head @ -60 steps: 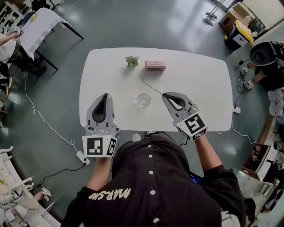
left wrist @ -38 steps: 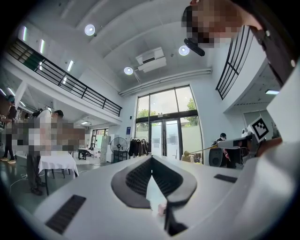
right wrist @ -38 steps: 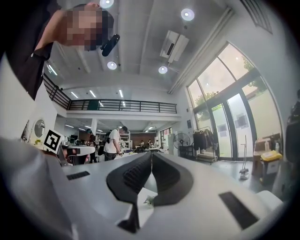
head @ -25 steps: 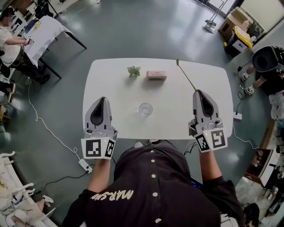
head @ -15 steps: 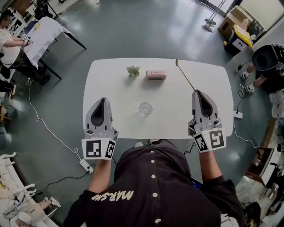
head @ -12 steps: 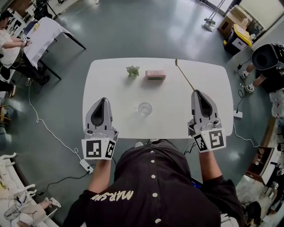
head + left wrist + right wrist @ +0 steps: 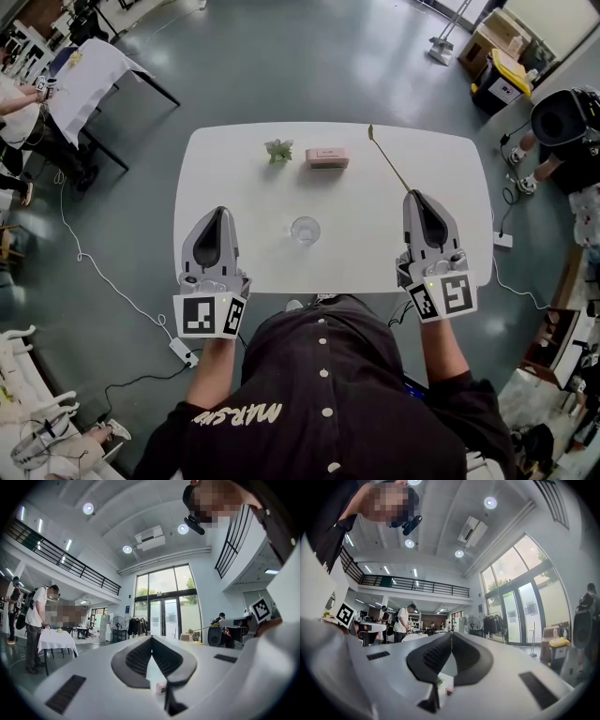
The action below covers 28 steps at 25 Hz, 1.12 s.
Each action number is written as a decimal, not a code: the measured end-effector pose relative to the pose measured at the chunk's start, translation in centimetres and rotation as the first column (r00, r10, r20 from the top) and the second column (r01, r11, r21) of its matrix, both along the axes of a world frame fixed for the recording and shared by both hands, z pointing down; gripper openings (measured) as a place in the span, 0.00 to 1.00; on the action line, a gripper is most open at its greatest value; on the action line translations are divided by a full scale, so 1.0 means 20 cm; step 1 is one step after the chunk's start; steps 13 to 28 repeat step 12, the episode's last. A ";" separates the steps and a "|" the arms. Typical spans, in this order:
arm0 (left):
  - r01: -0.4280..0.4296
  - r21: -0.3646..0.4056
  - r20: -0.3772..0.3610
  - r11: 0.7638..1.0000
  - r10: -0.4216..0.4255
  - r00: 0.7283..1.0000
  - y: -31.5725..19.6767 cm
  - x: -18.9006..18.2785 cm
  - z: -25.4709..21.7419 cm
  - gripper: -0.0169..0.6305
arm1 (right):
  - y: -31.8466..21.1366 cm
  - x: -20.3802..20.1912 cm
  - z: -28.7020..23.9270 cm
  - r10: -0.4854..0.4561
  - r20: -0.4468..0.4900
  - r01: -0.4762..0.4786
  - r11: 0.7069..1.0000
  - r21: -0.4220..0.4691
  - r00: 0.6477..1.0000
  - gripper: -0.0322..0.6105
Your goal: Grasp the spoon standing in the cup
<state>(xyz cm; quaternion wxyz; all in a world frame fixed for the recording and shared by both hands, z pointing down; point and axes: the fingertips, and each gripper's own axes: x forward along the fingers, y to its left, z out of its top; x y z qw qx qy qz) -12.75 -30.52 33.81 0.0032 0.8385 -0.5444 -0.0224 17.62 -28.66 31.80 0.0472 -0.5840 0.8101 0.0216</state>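
Observation:
A clear glass cup (image 7: 305,230) stands in the middle of the white table (image 7: 450,159) with nothing in it. My right gripper (image 7: 413,193) hovers over the table's right side, well to the right of the cup, and is shut on the thin long spoon (image 7: 390,159). The spoon slants away toward the far edge, bowl end outward. The spoon (image 7: 208,628) also shows at the right of the left gripper view. My left gripper (image 7: 220,211) sits left of the cup, shut and holding nothing. In the right gripper view the jaws (image 7: 451,633) meet and hide the spoon.
A pink box (image 7: 326,157) and a small green plant (image 7: 277,150) lie near the table's far edge. A table with a white cloth (image 7: 84,66) stands at the far left with people beside it. Cables run over the floor, and boxes (image 7: 502,56) stand at the far right.
My right gripper has carried the spoon from beside the cup out to the table's right side, then stayed almost still for the last second. The left gripper has not moved.

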 end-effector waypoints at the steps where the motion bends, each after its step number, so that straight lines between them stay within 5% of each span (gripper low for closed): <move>1: -0.001 0.000 0.000 1.000 0.001 1.000 0.00 0.00 0.00 0.04 | 0.00 0.00 0.00 0.000 0.000 0.000 1.000 0.000 1.000 0.06; 28: -0.001 0.010 0.010 1.000 0.001 1.000 0.01 0.01 -0.01 0.04 | 0.01 -0.01 0.00 -0.008 -0.009 0.008 1.000 -0.003 1.000 0.06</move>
